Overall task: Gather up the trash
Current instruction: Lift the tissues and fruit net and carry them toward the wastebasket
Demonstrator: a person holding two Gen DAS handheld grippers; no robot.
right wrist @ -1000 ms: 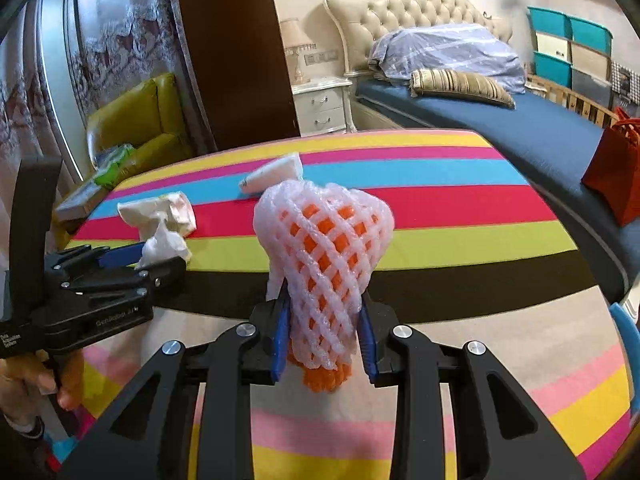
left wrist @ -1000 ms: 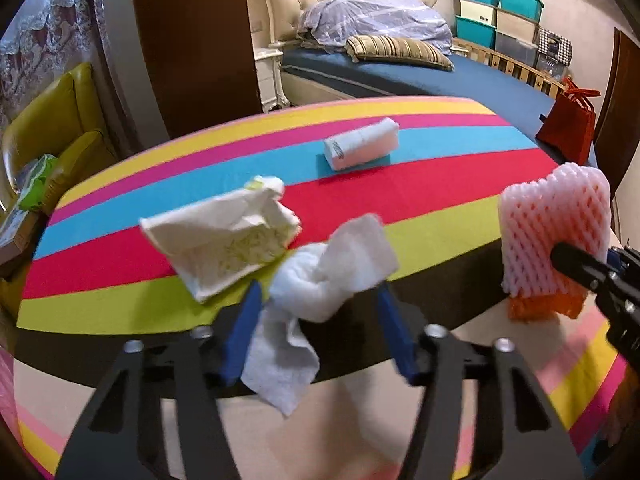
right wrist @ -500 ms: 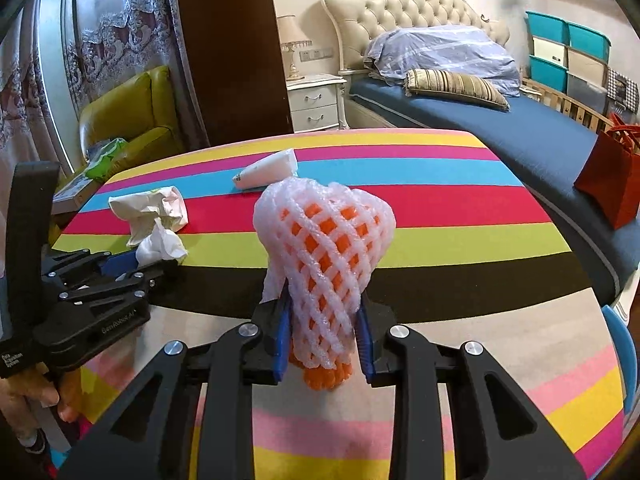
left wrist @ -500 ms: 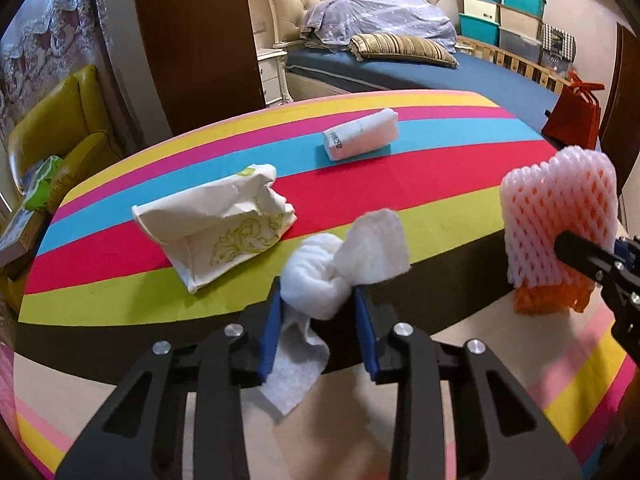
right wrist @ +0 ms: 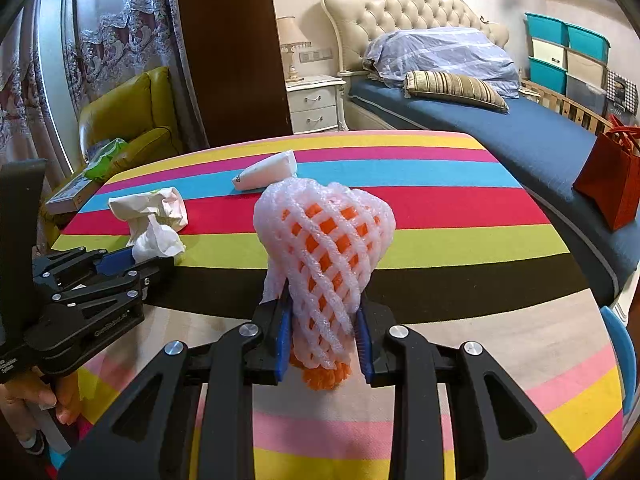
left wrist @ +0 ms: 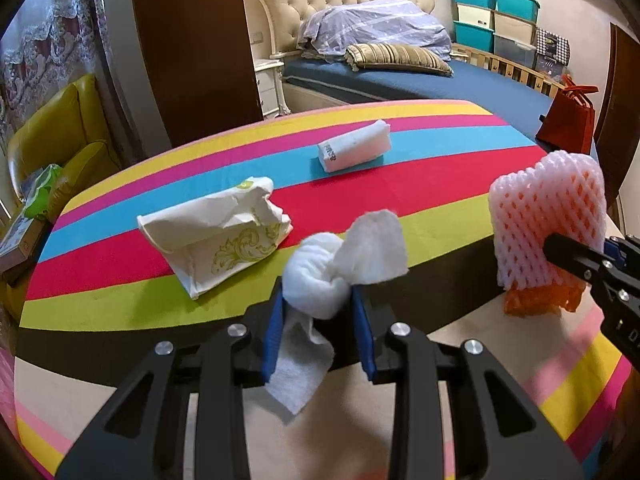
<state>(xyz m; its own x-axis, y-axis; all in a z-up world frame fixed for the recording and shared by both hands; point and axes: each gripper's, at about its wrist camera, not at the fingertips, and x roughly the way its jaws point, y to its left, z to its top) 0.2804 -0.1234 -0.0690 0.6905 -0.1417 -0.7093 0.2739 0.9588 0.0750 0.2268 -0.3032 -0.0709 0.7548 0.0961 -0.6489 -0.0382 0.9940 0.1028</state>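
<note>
A crumpled white tissue (left wrist: 316,280) is pinched between the blue pads of my left gripper (left wrist: 318,292), which is shut on it just above the striped tablecloth (left wrist: 400,184); a loose flap hangs below the jaws. My right gripper (right wrist: 322,308) is shut on a white foam fruit net (right wrist: 324,232) with an orange net inside, held upright over the table's near side. In the left wrist view the foam net (left wrist: 548,216) and right gripper (left wrist: 576,256) are at the right. In the right wrist view the left gripper (right wrist: 140,262) and tissue (right wrist: 156,240) are at the left.
A torn cream paper bag (left wrist: 216,240) and a white rolled packet (left wrist: 354,146) lie on the table farther back. Beyond the table are a bed (right wrist: 520,128), a yellow armchair (right wrist: 128,116), a nightstand (right wrist: 316,104) and a red bag (right wrist: 612,176).
My left gripper's jaws have shut on the tissue, which lay loose between them before. The right gripper has kept its hold on the foam net without moving.
</note>
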